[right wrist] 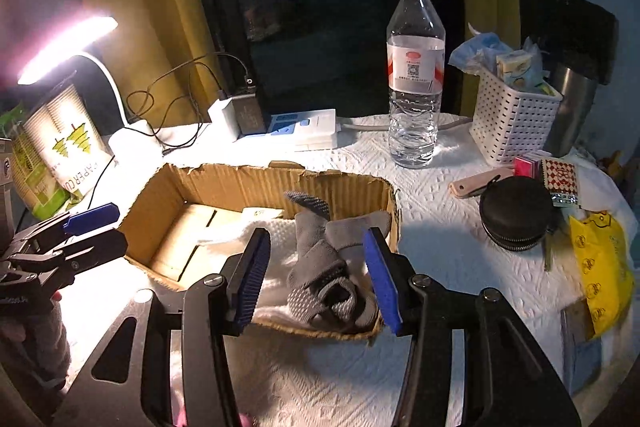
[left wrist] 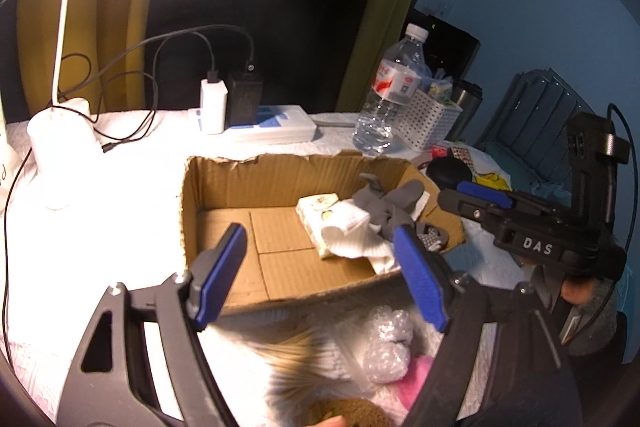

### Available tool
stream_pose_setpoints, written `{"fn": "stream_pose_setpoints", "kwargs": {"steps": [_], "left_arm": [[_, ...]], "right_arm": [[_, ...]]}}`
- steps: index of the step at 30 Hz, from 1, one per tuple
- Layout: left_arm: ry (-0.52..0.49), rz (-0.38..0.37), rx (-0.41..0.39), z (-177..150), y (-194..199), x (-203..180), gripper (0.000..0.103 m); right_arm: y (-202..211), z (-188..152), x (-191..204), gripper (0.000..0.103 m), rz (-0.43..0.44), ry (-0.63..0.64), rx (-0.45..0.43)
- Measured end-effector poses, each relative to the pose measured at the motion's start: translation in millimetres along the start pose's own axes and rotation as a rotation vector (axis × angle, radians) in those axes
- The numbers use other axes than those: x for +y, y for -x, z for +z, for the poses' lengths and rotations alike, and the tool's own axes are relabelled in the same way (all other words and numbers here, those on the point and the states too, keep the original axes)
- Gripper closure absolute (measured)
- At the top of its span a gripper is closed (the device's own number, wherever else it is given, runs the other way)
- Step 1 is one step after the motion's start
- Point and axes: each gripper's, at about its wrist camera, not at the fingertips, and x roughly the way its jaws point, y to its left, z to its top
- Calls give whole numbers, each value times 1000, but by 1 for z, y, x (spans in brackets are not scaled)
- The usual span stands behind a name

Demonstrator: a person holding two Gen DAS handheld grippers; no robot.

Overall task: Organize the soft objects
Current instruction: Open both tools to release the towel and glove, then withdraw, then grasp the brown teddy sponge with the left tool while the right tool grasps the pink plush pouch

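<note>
An open cardboard box (left wrist: 224,187) (right wrist: 344,187) sits on the white-covered table. In its right part lie a grey glove (right wrist: 320,263) (left wrist: 384,207), a white cloth (left wrist: 352,227) (right wrist: 272,239) and a tissue pack (left wrist: 316,207). My left gripper (left wrist: 320,275) is open and empty above the box's near wall. My right gripper (right wrist: 316,275) is open and empty, its jaws standing either side of the glove, just above it. The right gripper also shows in the left wrist view (left wrist: 480,201), at the box's right end. Bubble wrap (left wrist: 388,347) and a pink item (left wrist: 416,375) lie in front of the box.
A lit desk lamp (left wrist: 60,147), a power strip with chargers (left wrist: 256,123), a water bottle (right wrist: 414,75), a white basket (right wrist: 512,119), a black round case (right wrist: 516,215) and a yellow bag (right wrist: 600,267) stand around the box. A paper-cup pack (right wrist: 56,147) is at the left.
</note>
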Motion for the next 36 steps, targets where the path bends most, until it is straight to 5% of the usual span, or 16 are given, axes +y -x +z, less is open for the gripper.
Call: {"fn": "stream_pose_setpoints", "kwargs": {"steps": [36], "left_arm": [[-14, -1, 31, -85, 51, 0, 26]], "right_arm": [[49, -83, 66, 51, 43, 20, 35]]}}
